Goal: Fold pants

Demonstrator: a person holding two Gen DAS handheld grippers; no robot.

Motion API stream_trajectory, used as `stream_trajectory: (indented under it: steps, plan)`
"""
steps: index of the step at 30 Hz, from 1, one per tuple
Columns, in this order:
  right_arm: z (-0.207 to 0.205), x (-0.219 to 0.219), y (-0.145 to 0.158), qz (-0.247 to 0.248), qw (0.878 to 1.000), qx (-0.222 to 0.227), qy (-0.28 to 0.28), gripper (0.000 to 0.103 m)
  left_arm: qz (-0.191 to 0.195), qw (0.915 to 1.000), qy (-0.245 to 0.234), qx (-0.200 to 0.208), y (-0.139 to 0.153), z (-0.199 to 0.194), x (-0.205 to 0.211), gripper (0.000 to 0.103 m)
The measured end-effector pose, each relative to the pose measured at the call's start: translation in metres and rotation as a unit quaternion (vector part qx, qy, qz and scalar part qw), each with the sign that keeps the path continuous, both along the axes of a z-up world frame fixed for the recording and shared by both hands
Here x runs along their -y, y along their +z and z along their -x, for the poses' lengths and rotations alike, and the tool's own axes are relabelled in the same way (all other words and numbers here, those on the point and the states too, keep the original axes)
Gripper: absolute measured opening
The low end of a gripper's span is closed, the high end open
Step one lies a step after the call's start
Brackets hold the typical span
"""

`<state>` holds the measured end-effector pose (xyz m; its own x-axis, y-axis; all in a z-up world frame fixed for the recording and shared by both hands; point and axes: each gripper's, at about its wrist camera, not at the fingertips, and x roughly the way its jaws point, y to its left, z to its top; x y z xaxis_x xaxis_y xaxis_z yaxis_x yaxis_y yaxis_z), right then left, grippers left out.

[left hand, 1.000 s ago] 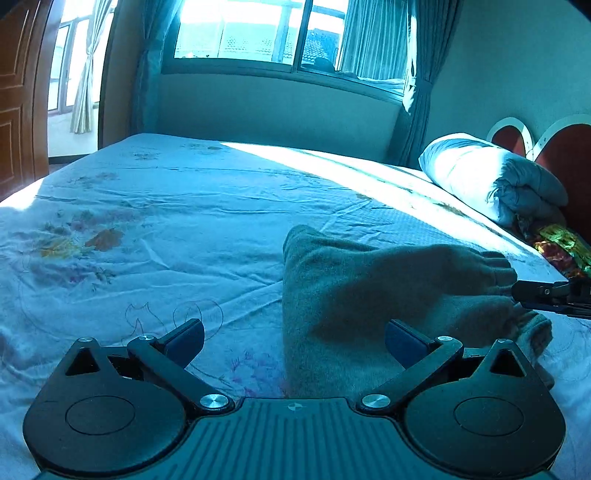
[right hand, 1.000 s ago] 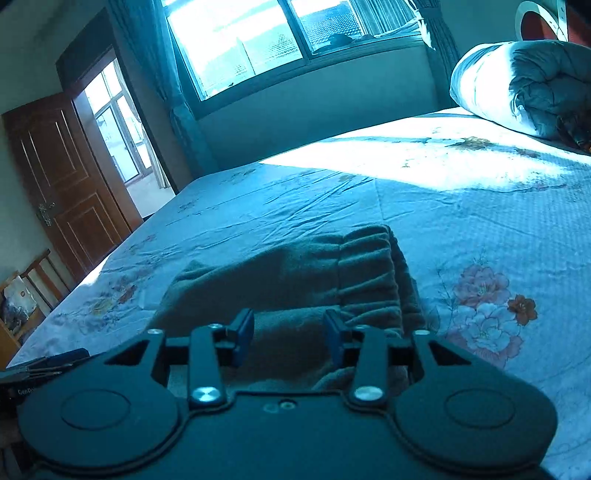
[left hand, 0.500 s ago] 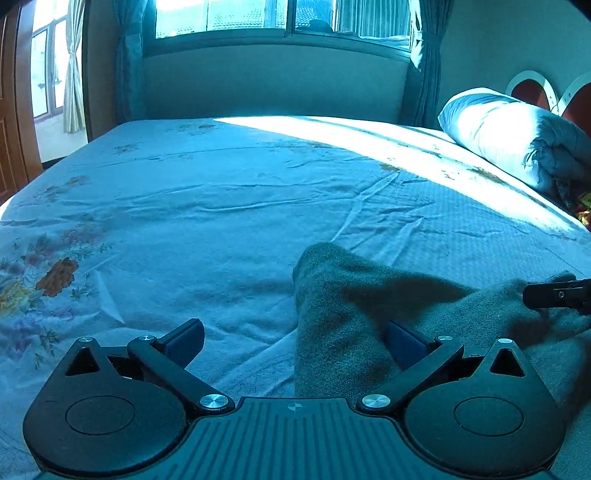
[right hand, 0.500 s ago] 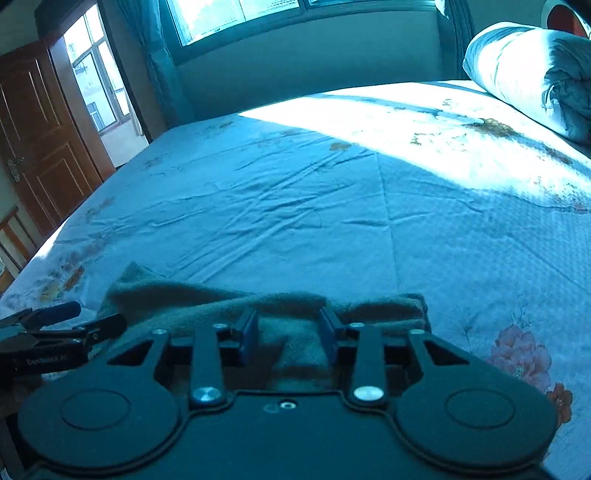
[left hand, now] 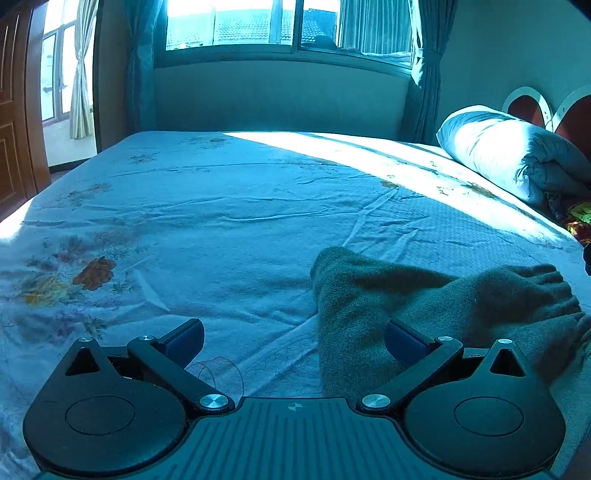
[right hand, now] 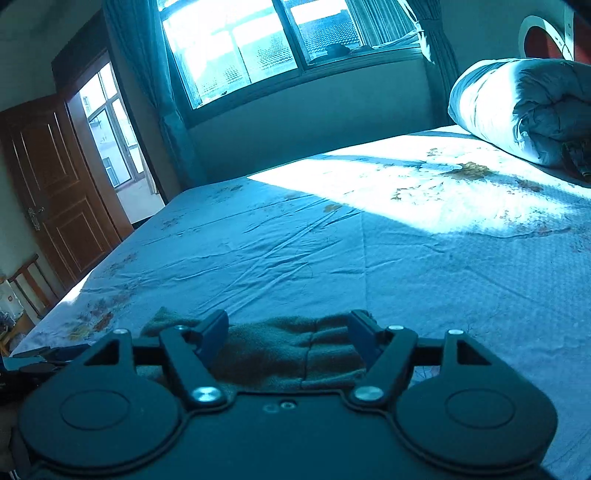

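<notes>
Pants [left hand: 424,306]: folded bundle on bed [left hand: 229,206], near edge, flat enough to stay folded.
Left hand-held gripper [left hand: 293,341]: spread wide, grasping nothing (one finger over cloth).
Right hand-held gripper [right hand: 288,334]: released, straddling waistband.

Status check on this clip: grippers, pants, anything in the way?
Left hand-held gripper open, right hand-held gripper open, neither gripping. Pants bunched on bed. Nothing in the way.

Left wrist camera low over the bed [left hand: 221,206], facing the window [left hand: 288,22], pants [left hand: 424,295] close at lower right, right wrist camera equally low, angled toward the door [right hand: 51,184], both views sharing bed, window, rolled quilt [right hand: 517,110]
</notes>
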<state>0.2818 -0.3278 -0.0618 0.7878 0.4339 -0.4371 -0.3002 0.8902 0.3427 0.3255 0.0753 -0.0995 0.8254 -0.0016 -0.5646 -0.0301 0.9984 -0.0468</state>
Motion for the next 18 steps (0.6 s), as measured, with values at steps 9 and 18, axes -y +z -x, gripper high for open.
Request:
stream_trajectory:
  steps: [9,18]
  plan:
    - [0.065,0.015,-0.004,-0.011,1.000,0.012,-0.018,0.071,0.031,0.9993,0.019,-0.007,-0.006,0.078,-0.013,0.103]
    - [0.053,0.000,-0.042,0.069,0.996,-0.051,-0.038,0.073,0.008,0.9994,0.008,-0.033,-0.017,0.088,-0.008,0.103]
